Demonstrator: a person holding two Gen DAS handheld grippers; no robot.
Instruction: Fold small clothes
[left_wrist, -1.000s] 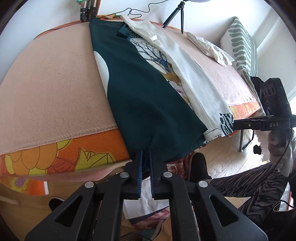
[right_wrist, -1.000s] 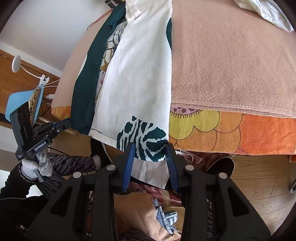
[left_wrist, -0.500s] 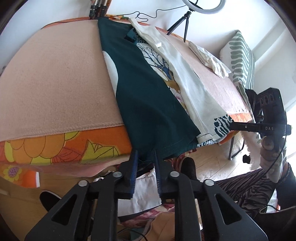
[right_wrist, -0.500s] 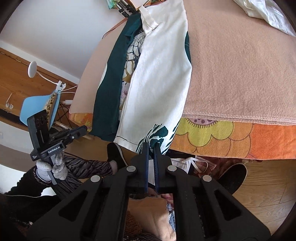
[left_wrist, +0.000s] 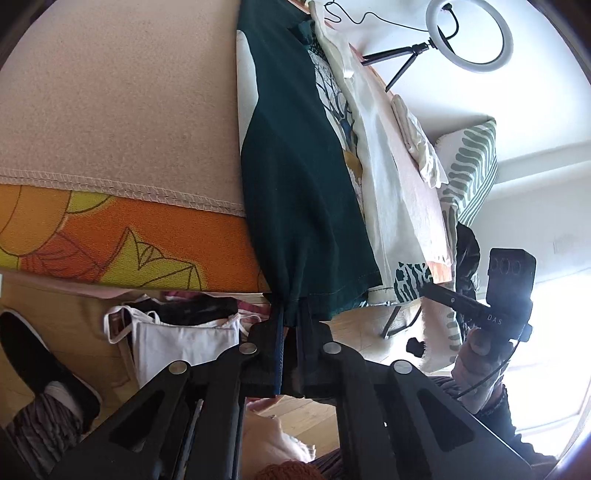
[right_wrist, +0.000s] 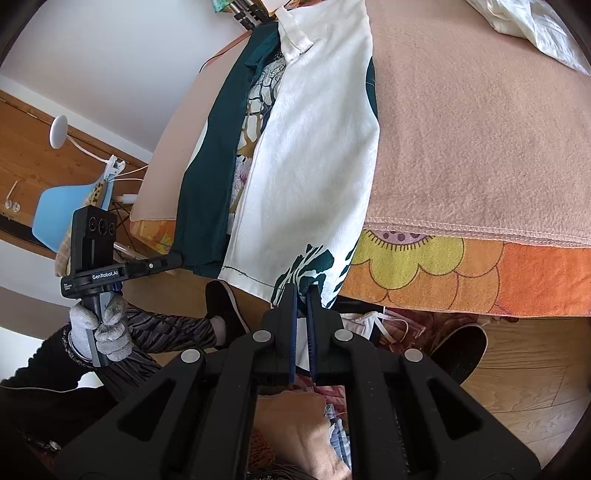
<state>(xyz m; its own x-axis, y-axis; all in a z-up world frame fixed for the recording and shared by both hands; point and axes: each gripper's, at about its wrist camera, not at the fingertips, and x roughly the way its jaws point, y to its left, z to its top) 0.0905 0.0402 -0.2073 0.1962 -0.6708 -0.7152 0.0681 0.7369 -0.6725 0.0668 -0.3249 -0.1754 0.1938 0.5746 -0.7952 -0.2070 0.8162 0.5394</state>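
Observation:
A long garment lies across the bed and hangs over its near edge. Its left part is dark green (left_wrist: 295, 177), its right part is white (right_wrist: 314, 155) with a green leaf print at the hem, and a patterned lining shows between them. My left gripper (left_wrist: 291, 314) is shut on the dark green hem corner below the bed edge. My right gripper (right_wrist: 302, 291) is shut on the white hem at the leaf print (right_wrist: 310, 266). Each gripper shows in the other's view, the right one (left_wrist: 443, 295) and the left one (right_wrist: 166, 262).
The bed has a peach blanket (right_wrist: 480, 129) over an orange flowered sheet (left_wrist: 129, 236). Folded white clothes (right_wrist: 528, 26) lie far right on the bed. A striped pillow (left_wrist: 469, 162), a ring light (left_wrist: 469, 37), a blue chair (right_wrist: 62, 210) and clothes on the floor (left_wrist: 177, 332) surround it.
The right gripper closed on the white hem. The left gripper opened a little, then shut again on the green hem. Both moved lower and closer to the bed edge.

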